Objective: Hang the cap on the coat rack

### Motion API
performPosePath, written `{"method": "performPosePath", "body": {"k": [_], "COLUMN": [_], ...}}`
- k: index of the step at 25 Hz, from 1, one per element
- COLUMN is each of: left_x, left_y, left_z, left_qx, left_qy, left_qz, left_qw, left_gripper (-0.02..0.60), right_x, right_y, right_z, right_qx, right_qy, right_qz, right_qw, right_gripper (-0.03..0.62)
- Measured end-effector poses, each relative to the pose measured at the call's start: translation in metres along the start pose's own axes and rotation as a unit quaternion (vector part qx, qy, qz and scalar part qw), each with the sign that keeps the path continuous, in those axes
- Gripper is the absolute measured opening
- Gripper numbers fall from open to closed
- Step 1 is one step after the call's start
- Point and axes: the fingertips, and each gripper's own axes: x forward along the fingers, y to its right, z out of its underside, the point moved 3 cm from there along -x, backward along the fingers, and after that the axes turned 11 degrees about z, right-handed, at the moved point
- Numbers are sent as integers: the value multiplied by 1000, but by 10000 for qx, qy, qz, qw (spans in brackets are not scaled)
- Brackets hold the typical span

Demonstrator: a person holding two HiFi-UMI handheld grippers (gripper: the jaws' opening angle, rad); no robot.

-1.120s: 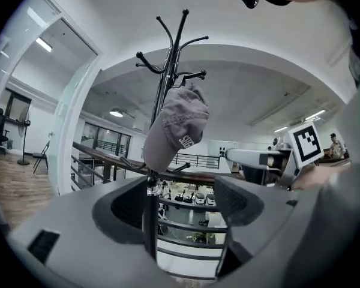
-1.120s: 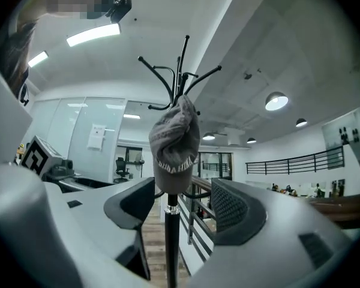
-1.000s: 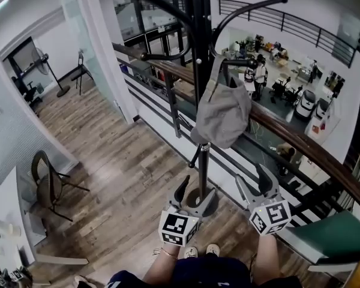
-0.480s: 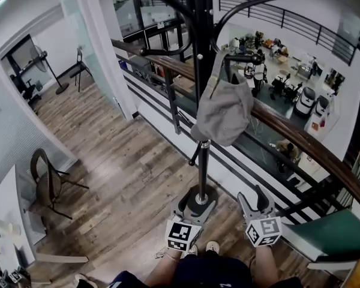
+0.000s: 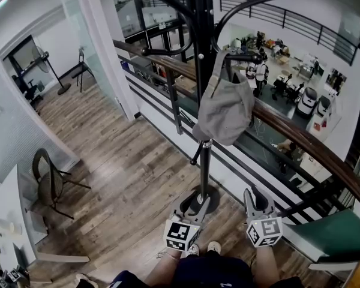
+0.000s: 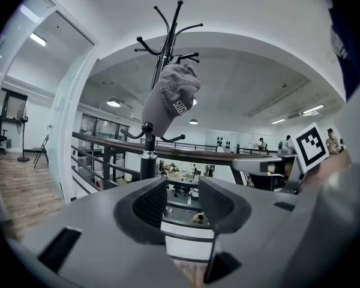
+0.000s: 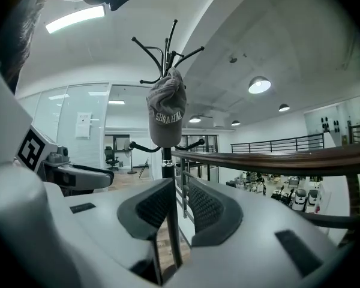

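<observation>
A grey cap point(image 5: 223, 114) hangs by its back strap from a side hook of the black coat rack point(image 5: 199, 53); no gripper touches it. Both grippers are held low near the person's body, by the rack's base. My left gripper point(image 5: 192, 207) has its jaws closing with nothing between them. My right gripper point(image 5: 258, 200) is closing too, with a narrow empty gap. In the left gripper view the cap point(image 6: 171, 101) hangs high above the left gripper point(image 6: 183, 200). In the right gripper view the cap point(image 7: 166, 116) and pole stand far beyond the right gripper point(image 7: 179, 206).
A railing with a wooden handrail point(image 5: 300, 140) runs just behind the rack, over an open lower floor. A green chair point(image 5: 333, 236) stands at the right, a folding chair point(image 5: 48, 182) and a white table point(image 5: 9, 221) at the left. A glass wall point(image 5: 90, 47) stands behind.
Both grippers have dropped and drawn back toward the person's body, and their jaws have narrowed. The cap stays hanging on the hook.
</observation>
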Motion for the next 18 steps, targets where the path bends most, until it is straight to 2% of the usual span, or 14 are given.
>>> {"method": "performPosePath", "body": {"k": [3,5,9,18], "left_x": [-6,-10,-10,-18], "left_y": [-3,-6,-6,-5], "left_z": [1,-3,-5,-5], "left_qx": [-142,-122,-121,-117], "left_qy": [140,312,330,397], "left_qz": [-159,-307,-241,-344], "left_qw": [9997,9990,9991,9986], "left_gripper": [71,7,3,3], "right_x": [0,0,-1,-6], "right_y": [-3,-6,-9,-13], "right_z": [-2,-3,-6,-20], "right_qx": [39,183,302,-150], "right_qy": [5,-1,45,203], "right_qz": [-7,-81,-110,15], "right_qw": [10000,9998,9995,9997], "right_gripper": [21,9,9,8]}}
